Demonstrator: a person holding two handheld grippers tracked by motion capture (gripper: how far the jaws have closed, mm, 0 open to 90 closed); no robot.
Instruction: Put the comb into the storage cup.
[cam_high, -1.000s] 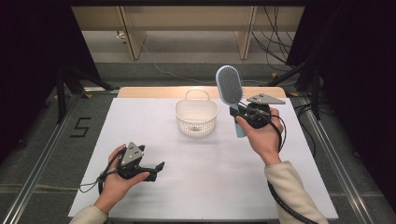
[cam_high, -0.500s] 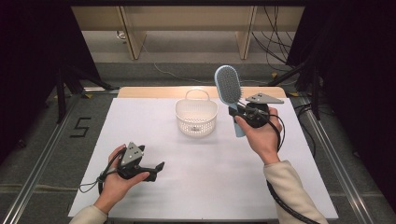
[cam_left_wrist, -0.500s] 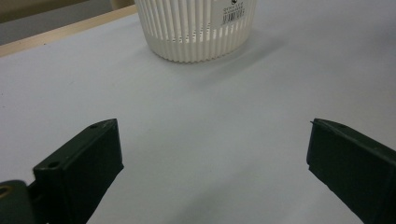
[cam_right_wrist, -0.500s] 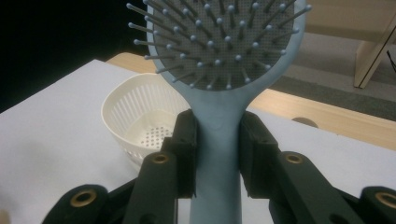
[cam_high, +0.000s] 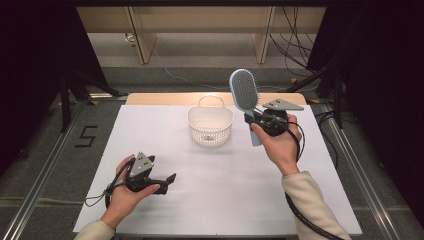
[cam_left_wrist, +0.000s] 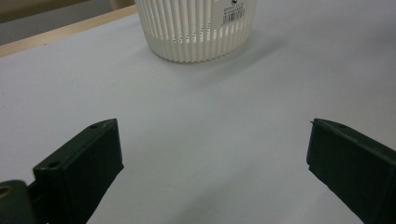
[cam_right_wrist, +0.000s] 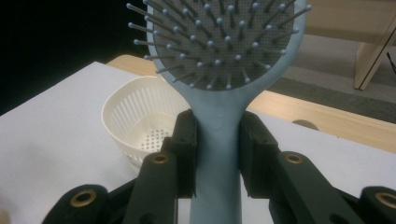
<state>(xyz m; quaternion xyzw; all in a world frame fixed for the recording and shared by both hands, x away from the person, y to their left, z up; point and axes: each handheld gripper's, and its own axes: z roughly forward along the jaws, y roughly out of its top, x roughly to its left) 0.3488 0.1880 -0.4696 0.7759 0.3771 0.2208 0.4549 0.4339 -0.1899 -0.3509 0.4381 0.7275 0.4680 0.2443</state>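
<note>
A light blue hairbrush (cam_high: 244, 95) stands upright above the table, its bristled head up. My right gripper (cam_high: 254, 119) is shut on its handle; in the right gripper view both black jaws press the hairbrush's (cam_right_wrist: 219, 84) neck from either side. A white slotted basket (cam_high: 210, 124) with a loop handle sits on the table just left of the brush, and it looks empty (cam_right_wrist: 140, 126). My left gripper (cam_high: 169, 180) rests low at the table's front left, held by a hand, jaws wide apart with nothing between them. In the left gripper view the basket (cam_left_wrist: 196, 28) stands ahead.
The white table top (cam_high: 220, 190) has a wooden strip (cam_high: 160, 98) along its far edge. Metal rails (cam_high: 40, 170) run along both sides, and dark stands and cables (cam_high: 300, 60) lie on the floor beyond.
</note>
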